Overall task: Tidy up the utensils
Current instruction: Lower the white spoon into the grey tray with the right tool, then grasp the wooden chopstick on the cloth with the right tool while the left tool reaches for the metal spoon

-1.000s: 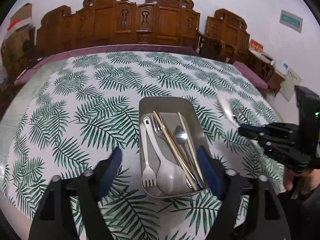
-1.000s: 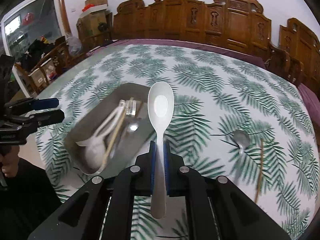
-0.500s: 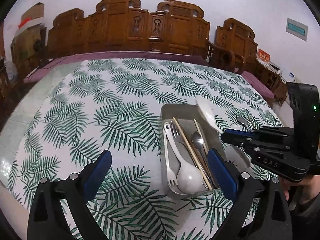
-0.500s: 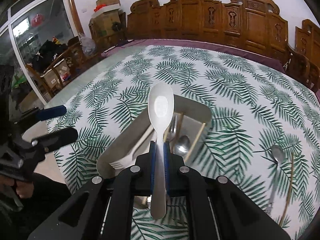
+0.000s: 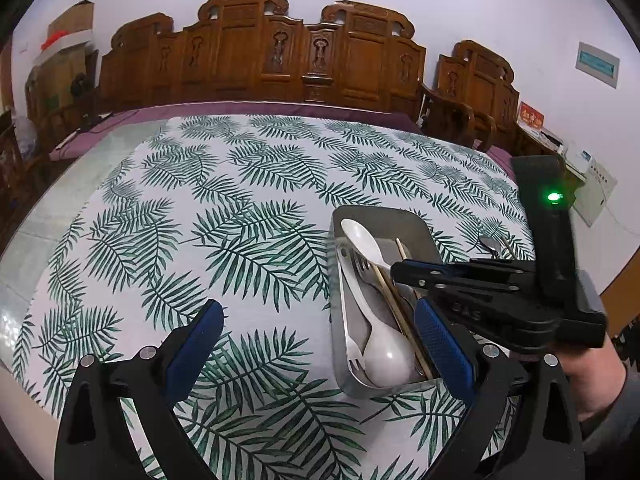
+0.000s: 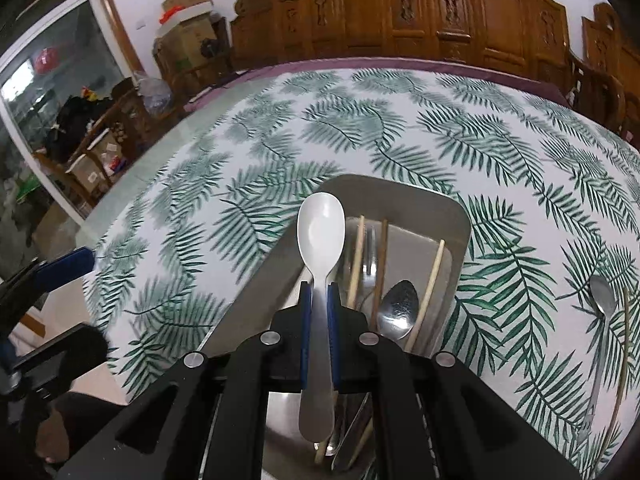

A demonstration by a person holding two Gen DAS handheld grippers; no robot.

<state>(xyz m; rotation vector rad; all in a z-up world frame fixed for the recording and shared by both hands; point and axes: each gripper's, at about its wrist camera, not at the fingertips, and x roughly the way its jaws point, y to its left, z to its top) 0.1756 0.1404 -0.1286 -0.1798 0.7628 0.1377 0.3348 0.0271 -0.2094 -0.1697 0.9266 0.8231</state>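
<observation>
Presently, left view: my left gripper stands wide, empty, beside the tray; the right gripper carries a white spoon above it. Step: depositing. Right view: right gripper clenched on the spoon handle, over the tray. Next: lower, release. One spoon remains on the cloth.

In the right wrist view, the near end of the metal tray is hidden behind the right gripper, and the far fern-print tablecloth is blurred.
</observation>
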